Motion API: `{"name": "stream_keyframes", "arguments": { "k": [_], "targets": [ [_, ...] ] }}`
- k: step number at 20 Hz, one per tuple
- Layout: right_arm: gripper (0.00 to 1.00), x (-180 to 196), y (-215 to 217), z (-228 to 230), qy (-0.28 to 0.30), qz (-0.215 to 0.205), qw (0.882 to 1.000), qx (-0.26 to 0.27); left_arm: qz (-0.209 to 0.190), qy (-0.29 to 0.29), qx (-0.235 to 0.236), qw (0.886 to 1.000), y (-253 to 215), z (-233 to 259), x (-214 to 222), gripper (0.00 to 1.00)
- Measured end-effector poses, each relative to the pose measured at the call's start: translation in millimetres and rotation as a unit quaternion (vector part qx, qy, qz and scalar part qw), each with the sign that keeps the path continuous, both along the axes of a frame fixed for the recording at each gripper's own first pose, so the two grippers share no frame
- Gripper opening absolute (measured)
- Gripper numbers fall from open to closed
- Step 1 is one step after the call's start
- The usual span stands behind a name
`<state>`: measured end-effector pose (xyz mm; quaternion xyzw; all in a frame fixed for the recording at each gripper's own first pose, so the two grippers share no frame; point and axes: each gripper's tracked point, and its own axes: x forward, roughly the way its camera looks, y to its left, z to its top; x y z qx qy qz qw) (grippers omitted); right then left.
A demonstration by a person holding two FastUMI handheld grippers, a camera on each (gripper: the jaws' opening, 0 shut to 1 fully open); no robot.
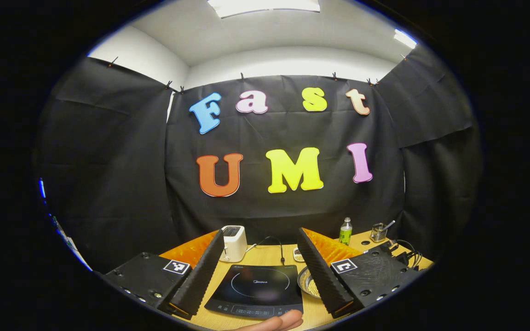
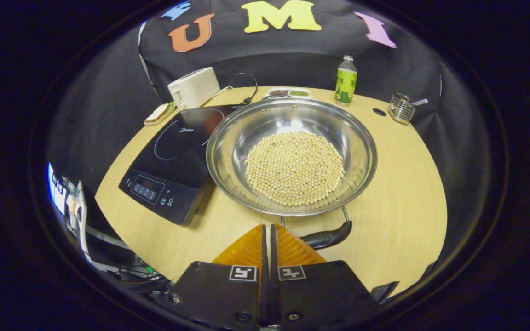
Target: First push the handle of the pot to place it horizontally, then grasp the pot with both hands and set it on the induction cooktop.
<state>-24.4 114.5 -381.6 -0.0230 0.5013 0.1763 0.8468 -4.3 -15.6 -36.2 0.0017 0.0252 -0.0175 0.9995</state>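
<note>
fingers of the right gripper (image 2: 268, 228) are pressed together with nothing between them, their tips just in front of the near rim of the wide, shallow stainless-steel pot (image 2: 291, 156). beside those tips, slightly to the right in the right gripper view, lies the pot's black curved handle (image 2: 327, 238), joined to the rim by thin wire legs; whether the fingers touch it cannot be told. the pot sits on the round pale wooden table (image 2: 398, 184) and holds a heap of pale yellow round beans (image 2: 295, 168). its left edge meets or slightly overlaps the flat black induction cooktop (image 2: 170, 156), which lies to the left on the table.

the left gripper (image 1: 258, 263) is spread wide and holds nothing, raised above the table and facing the black cloth wall. between its fingers the left gripper view shows the cooktop (image 1: 256, 289), with a sliver of the pot (image 1: 308, 282) just right of it. a fingertip of a person's hand (image 1: 276, 322) shows at the bottom edge.

farther back on the table stand a white toaster (image 2: 194, 87), a green-labelled plastic bottle (image 2: 346, 80) and a small metal mesh holder (image 2: 401, 108).
</note>
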Motion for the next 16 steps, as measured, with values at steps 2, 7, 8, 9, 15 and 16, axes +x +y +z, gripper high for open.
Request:
{"name": "stream_keyframes", "arguments": {
  "k": [2, 7, 8, 9, 15, 16],
  "targets": [
    [0.01, 2.0, -2.1, 1.6, -0.007, 0.005, 1.0, 0.006, -0.003, 0.002, 0.0, 1.0, -2.2, -0.3, 1.4, 0.95],
    [0.01, -0.3, -9.3, 1.3, -0.022, 0.03, 0.999, 0.008, -0.005, -0.005, -0.005, 1.0, -8.9, -1.3, 6.2, 0.95],
    [0.01, -1.8, -10.7, 0.8, -0.018, 0.032, 0.999, 0.015, -0.007, -0.006, -0.01, 1.0, -11.5, -2.4, 7.3, 0.95],
    [0.01, -2.9, -12.2, 1.0, -0.012, 0.03, 0.999, 0.025, -0.009, -0.006, -0.015, 1.0, -13.3, -4.0, 9.6, 0.95],
    [0.01, 2.4, -23.7, -13.6, -0.032, 0.046, 0.997, 0.051, -0.001, -0.005, -0.016, 1.0, -8.5, -15.1, 29.0, 0.95],
    [0.01, 3.9, -23.9, -15.9, -0.037, 0.039, 0.997, 0.061, 0.0, -0.003, -0.02, 1.0, -8.0, -17.7, 32.0, 0.95]
  ]
}}
